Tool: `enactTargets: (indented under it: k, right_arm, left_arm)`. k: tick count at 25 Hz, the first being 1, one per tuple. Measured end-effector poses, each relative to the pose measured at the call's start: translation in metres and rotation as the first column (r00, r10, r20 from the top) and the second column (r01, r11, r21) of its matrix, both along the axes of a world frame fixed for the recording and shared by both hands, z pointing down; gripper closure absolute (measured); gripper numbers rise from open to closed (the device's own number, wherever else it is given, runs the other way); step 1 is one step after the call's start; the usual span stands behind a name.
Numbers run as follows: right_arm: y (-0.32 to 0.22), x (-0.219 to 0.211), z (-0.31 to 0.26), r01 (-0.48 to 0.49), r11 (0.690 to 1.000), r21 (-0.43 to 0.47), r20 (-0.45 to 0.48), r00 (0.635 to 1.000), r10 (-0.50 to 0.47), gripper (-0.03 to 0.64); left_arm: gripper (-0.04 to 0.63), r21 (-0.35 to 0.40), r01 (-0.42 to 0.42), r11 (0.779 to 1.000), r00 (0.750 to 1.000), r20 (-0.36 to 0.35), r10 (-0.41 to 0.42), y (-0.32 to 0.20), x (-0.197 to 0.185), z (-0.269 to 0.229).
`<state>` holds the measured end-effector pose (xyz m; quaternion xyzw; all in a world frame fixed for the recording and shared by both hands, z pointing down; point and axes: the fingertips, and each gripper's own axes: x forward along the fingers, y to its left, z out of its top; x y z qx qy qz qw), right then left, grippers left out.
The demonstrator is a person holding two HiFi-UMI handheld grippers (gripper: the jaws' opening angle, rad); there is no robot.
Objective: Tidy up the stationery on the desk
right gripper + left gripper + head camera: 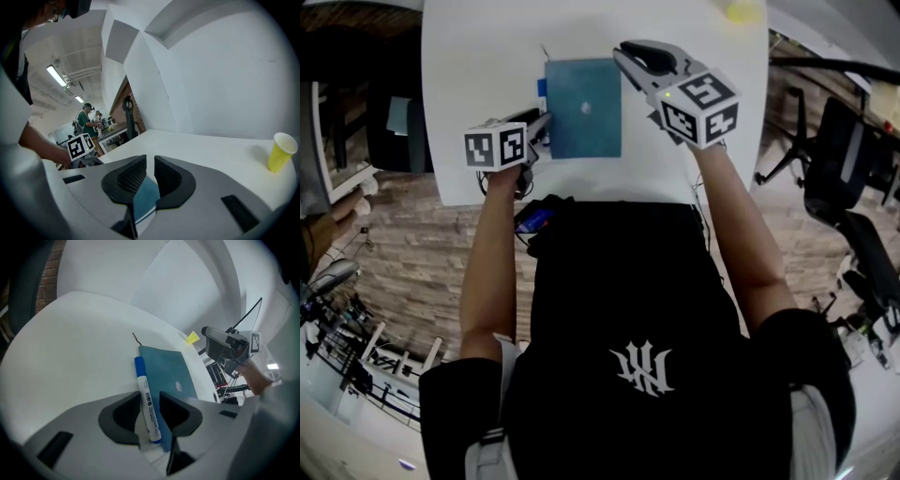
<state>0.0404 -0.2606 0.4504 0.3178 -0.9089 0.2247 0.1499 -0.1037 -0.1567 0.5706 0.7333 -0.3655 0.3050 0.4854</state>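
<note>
- The marker [147, 404] has a white barrel and a blue cap. Blue Chinese characters run along its label, too small to read with certainty.
- It lies on the white surface [478, 66], touching the left edge of a teal notebook [584, 108].
- The left tongs [150, 413] are apart, with the marker lying between them and neither pad clearly pressing on it.
- The right tongs [150, 176] are empty, only a narrow slit apart, above the notebook's far right corner.
- The notebook cover carries one small pale mark and no legible title.
- A thin dark cord [136, 338] sticks out past its far corner.
- A yellow paper cup [282, 151] stands well apart, near the far edge.
- The person's black shirt bears a white emblem [641, 368].
- A black office chair [848, 159] stands off to the right.
</note>
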Motion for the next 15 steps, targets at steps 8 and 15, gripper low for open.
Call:
enactTargets:
  k: [8, 15]
  right_arm:
    - [0.001, -0.015, -0.002, 0.008, 1.000, -0.003, -0.003, 1.000, -0.008, 0.540]
    - [0.014, -0.021, -0.005, 0.003, 1.000, 0.004, 0.001, 1.000, -0.003, 0.540]
  left_arm:
    - [0.454, 0.026, -0.016, 1.000, 1.000, 0.023, 0.015, 0.000, -0.010, -0.002]
    - [0.454, 0.058, -0.026, 0.998, 0.999, 0.029, 0.024, 0.000, -0.019, -0.010]
